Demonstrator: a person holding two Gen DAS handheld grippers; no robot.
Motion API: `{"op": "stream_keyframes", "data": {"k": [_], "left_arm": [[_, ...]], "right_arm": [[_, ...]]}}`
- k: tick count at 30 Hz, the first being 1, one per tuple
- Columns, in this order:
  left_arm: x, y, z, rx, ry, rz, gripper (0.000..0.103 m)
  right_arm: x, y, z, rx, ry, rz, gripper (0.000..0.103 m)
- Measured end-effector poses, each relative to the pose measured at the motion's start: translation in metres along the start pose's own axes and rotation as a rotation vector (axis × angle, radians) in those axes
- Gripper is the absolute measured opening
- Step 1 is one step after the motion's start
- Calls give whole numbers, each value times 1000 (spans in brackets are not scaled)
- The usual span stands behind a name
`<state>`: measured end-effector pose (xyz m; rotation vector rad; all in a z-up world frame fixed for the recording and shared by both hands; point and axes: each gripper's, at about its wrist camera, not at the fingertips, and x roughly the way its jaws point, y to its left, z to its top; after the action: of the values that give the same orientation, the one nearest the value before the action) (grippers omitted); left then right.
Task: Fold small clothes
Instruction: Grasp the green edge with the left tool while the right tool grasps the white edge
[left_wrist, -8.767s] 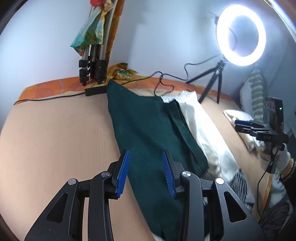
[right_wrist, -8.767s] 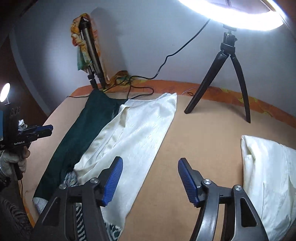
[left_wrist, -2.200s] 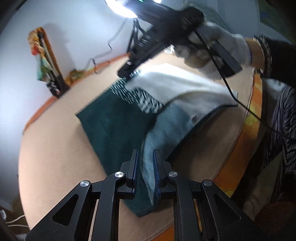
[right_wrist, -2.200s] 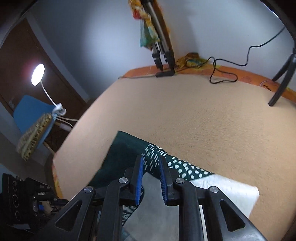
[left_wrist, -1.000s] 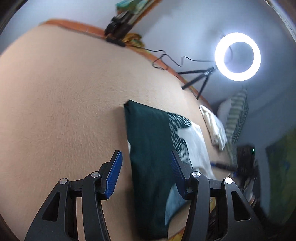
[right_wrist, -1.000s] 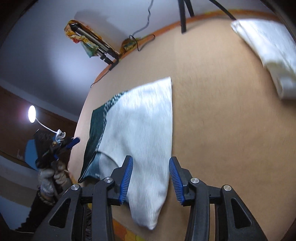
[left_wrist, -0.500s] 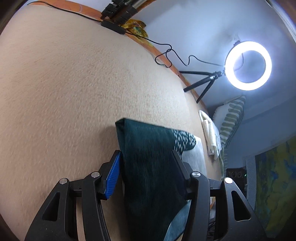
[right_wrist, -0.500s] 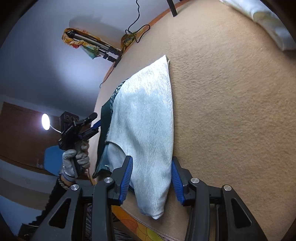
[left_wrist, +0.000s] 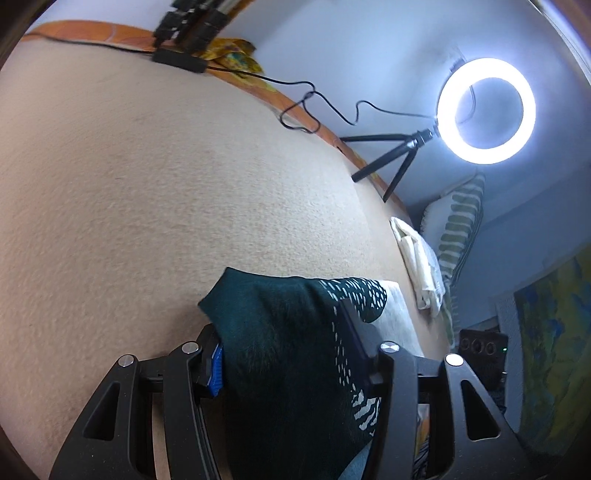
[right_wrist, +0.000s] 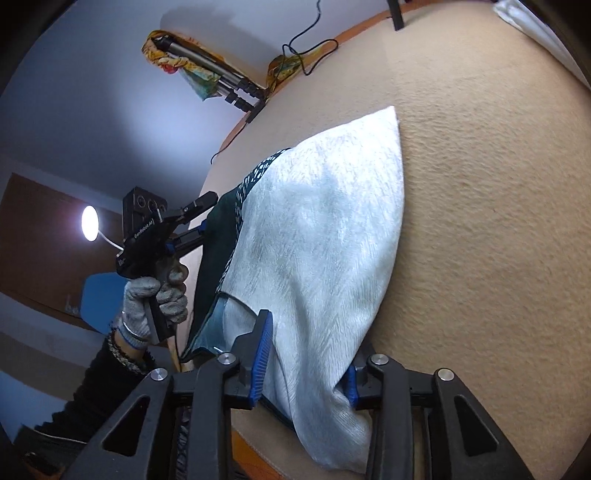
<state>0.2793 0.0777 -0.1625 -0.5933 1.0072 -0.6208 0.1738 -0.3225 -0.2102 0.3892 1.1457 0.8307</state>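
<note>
A folded stack of clothes lies at the near edge of the tan surface: a dark green garment (left_wrist: 273, 332) with a white-dotted part (left_wrist: 354, 295), and a white cloth (right_wrist: 321, 236) on top of it. My left gripper (left_wrist: 280, 354) is open, its jaws straddling the green garment's edge. It also shows in the right wrist view (right_wrist: 195, 225), at the stack's left side. My right gripper (right_wrist: 308, 358) is open, its jaws either side of the white cloth's near end. The cloth hides the right fingertip.
A ring light on a tripod (left_wrist: 484, 110) stands at the far edge, with a black cable (left_wrist: 314, 110). A folded white cloth (left_wrist: 417, 258) and a striped pillow (left_wrist: 461, 221) lie at the right. A tripod with a colourful scarf (right_wrist: 207, 81) stands at the back.
Both grippers have moved in closer to the stack. The cloth now lies between the jaws of each. Both stay open.
</note>
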Motion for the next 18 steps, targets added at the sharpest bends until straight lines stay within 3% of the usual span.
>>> {"op": "stream_keyframes", "data": {"k": [2, 4, 7, 10, 14, 18], "left_arm": [[3, -5, 0, 28, 4, 25, 40], [9, -10, -4, 56, 18, 66, 19], [14, -22, -10, 124, 21, 104, 7], [12, -46, -18, 255, -13, 194, 5], [1, -82, -29, 420, -76, 260, 4], [-9, -111, -42, 537, -128, 298, 4]], "right_arm": [[0, 4, -1, -34, -4, -34, 29], [3, 9, -3, -74, 6, -80, 19], [7, 23, -5, -155, 1, -173, 8], [10, 38, -8, -240, -4, -272, 4], [10, 61, -13, -376, -29, -413, 3], [4, 74, -16, -441, -55, -473, 3]]}}
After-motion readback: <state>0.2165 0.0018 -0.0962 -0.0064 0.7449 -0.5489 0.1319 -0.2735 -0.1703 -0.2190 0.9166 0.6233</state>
